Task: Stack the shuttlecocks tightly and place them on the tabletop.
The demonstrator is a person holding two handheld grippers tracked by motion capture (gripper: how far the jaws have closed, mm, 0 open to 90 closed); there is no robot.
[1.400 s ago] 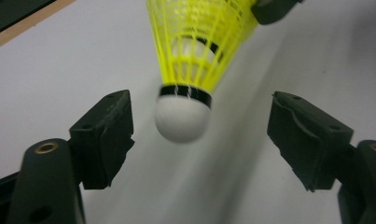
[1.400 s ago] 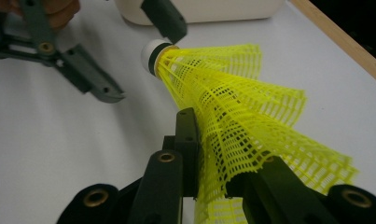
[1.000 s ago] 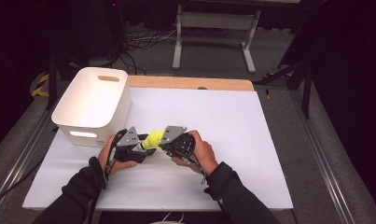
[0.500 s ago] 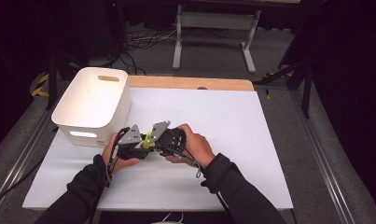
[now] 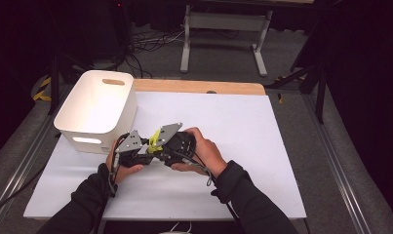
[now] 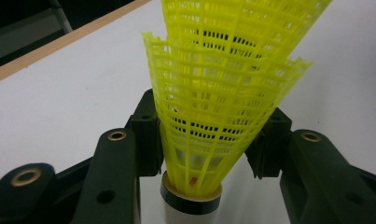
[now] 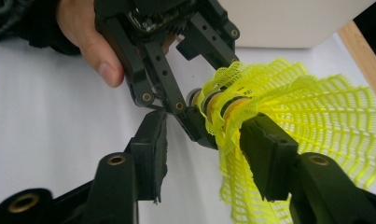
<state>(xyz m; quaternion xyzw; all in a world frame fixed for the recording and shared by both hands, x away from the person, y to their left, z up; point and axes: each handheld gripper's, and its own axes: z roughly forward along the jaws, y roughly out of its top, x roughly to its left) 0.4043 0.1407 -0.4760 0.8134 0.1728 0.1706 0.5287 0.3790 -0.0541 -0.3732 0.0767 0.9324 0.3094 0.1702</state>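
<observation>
A stack of nested yellow mesh shuttlecocks hangs between my two grippers over the white table. In the left gripper view the stack of shuttlecocks stands upright between my jaws, black-banded cork at the bottom. My left gripper is shut on its narrow lower skirt. In the right gripper view the shuttlecocks lie sideways, and the left gripper grips them at the cork end. My right gripper is open. Its right finger touches the skirt and its left finger stands apart. In the high view the left gripper and right gripper nearly meet.
A white plastic bin with handle cut-outs stands at the table's left, just behind the left hand. A wooden strip runs along the table's far edge. A metal stand and cables sit on the floor beyond.
My right gripper has moved left, closer to the left gripper, so its jaws now straddle the shuttlecock skirts. The left gripper has held its grip and barely moved.
</observation>
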